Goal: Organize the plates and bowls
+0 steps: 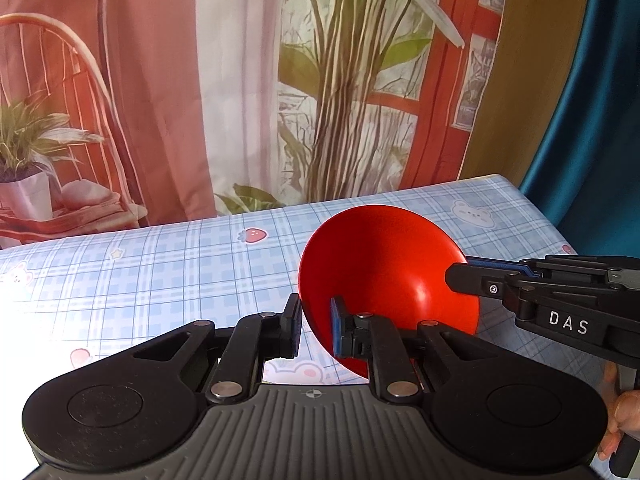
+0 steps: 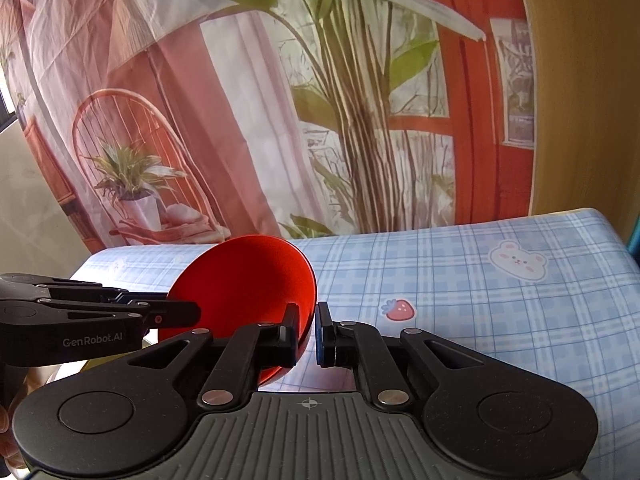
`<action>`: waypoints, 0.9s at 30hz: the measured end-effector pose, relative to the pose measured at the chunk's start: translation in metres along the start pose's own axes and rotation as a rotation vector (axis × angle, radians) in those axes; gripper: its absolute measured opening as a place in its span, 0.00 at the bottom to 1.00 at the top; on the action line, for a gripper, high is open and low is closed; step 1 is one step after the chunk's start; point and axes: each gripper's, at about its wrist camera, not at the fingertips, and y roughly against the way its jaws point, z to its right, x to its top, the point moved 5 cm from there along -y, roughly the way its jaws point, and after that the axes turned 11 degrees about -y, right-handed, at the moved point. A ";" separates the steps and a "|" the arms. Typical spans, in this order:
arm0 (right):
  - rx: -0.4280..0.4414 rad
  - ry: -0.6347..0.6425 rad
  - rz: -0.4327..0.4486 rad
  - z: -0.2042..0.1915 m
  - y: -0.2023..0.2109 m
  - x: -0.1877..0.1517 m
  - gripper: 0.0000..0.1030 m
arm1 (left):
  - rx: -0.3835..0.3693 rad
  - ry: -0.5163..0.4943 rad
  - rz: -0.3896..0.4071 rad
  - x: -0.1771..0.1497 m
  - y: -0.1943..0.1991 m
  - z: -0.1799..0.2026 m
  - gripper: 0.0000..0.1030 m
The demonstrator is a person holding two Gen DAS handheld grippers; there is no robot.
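Observation:
A red bowl [image 1: 384, 264] is held tilted above the table, its inside turned toward the cameras. My left gripper [image 1: 316, 328] is shut on its left rim, one finger inside and one outside. My right gripper [image 2: 307, 330] is shut on the opposite rim of the same bowl [image 2: 244, 280]. In the left wrist view the right gripper [image 1: 472, 272] comes in from the right and clamps the bowl's right edge. In the right wrist view the left gripper [image 2: 176, 314] comes in from the left onto the bowl's left edge.
The table [image 1: 160, 272] wears a blue plaid cloth with bear and strawberry prints. A printed curtain backdrop [image 1: 240, 80] hangs right behind its far edge. A blue drape [image 1: 592, 140] and a wooden panel [image 2: 580, 100] stand at the right.

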 end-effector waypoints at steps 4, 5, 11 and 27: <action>0.003 0.002 0.022 -0.003 0.010 0.005 0.07 | 0.006 -0.004 0.021 0.005 0.010 0.005 0.16; 0.003 0.004 0.025 -0.004 0.012 0.006 0.08 | 0.008 -0.006 0.027 0.007 0.013 0.006 0.16; 0.004 0.021 0.045 -0.012 0.030 0.011 0.08 | 0.014 -0.015 0.054 0.011 0.032 0.015 0.16; -0.001 0.041 0.065 -0.023 0.082 -0.003 0.08 | 0.002 -0.013 0.077 -0.014 0.080 0.034 0.16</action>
